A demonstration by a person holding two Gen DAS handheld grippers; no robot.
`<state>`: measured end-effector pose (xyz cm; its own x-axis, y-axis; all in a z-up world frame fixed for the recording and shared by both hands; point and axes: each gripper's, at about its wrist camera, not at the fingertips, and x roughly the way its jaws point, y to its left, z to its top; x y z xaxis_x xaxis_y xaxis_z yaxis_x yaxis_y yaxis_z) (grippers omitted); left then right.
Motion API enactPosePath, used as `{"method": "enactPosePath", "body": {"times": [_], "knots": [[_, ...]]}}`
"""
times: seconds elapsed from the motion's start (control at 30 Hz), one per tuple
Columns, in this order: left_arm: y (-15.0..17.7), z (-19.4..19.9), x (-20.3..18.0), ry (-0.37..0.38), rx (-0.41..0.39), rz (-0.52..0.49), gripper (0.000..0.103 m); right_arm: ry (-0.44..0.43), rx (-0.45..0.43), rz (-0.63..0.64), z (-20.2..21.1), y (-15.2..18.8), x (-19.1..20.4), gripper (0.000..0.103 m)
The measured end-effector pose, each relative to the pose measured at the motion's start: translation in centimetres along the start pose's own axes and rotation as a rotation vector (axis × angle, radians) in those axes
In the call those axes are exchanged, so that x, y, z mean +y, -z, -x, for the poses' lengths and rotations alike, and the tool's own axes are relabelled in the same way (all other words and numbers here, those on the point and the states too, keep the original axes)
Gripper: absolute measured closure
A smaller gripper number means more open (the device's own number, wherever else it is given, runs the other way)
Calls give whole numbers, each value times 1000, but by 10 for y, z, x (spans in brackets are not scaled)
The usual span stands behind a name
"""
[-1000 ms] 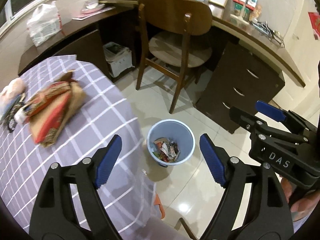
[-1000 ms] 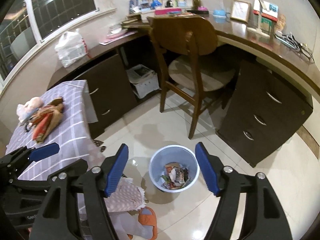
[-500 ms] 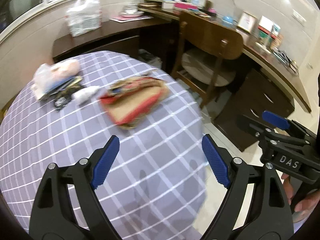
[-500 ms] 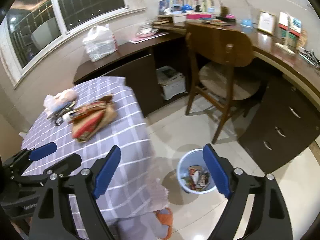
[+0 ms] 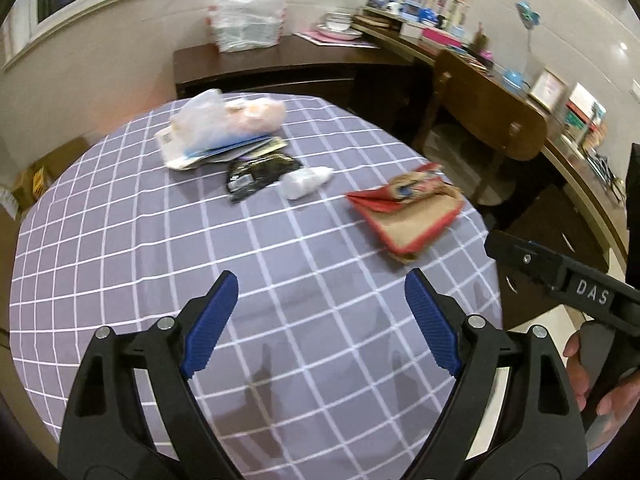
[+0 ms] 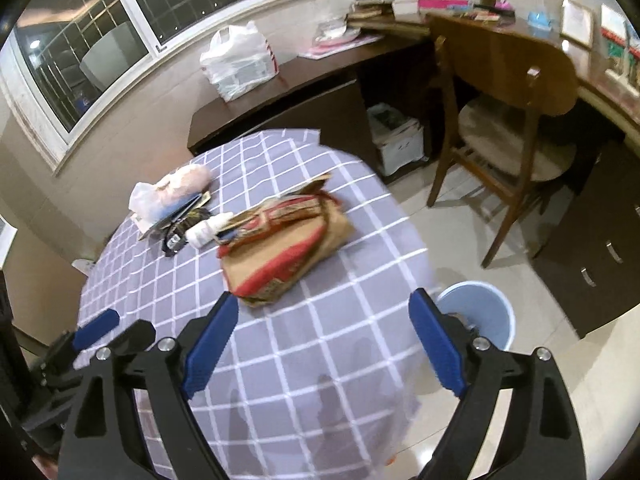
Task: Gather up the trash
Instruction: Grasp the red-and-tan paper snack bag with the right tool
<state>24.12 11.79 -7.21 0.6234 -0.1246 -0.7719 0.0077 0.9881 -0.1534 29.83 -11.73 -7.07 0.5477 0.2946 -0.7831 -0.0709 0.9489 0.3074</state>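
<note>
Both views are now turned away from the floor and onto the checked surface (image 5: 280,248) — a second ago the blue bin (image 6: 486,312) with its scraps was framed between each pair of fingers. The bin is seen now only at the edge of the right view, just beyond the right-hand finger (image 6: 436,344), partly hidden by it. From this it is judged that a drop has been finished and another piece is being sought.

The left gripper (image 5: 320,320) is spread wide with nothing between its fingers; the right gripper (image 6: 320,342) is opening a little further, likewise with nothing between them.

Ahead of the left fingers, well apart, a black wrapper (image 5: 260,174) and a white crumpled wad (image 5: 306,180) are seen, with a clear plastic bag (image 5: 208,124) on flat packets beyond them. The red and brown paper bag (image 6: 280,248) is found just beyond the right fingers, slightly toward the left one — the nearest piece, and the likely next pick. Much trash is left on the surface, so the task is judged well short of done.
</note>
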Motion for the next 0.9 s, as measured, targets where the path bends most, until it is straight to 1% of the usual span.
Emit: {"method": "enactPosePath", "body": {"times": [0.2,0.33,0.47,0.53,0.6,0.67,0.7,0.73,0.8,0.83,0.9], "knots": [[-7,-10,30,-14,8,37,19,-17,58,-47,-33,-17,17,17],[-14,-17,46,-14,16,61,19,-39,104,-138,-58,-26,19,17],[-23,-28,57,-29,28,59,19,-65,102,-257,-67,-33,11,17],[-28,-33,62,-29,36,60,19,-56,89,-306,-71,-40,8,17],[-33,-38,66,-29,43,60,19,-43,96,-348,-77,-45,6,17],[-37,-41,70,-27,46,58,19,-40,109,-368,-85,-48,6,14],[-39,-42,70,-27,49,59,19,-38,118,-374,-91,-50,7,9],[-42,-44,71,-28,54,57,19,-36,111,-369,-93,-51,8,9],[-45,-45,71,-28,57,49,19,24,109,-312,-97,-53,17,9],[-47,-45,71,-28,56,45,19,44,108,-239,-101,-53,26,9],[-51,-45,70,-26,54,40,19,25,100,-110,-108,-52,38,9]]}}
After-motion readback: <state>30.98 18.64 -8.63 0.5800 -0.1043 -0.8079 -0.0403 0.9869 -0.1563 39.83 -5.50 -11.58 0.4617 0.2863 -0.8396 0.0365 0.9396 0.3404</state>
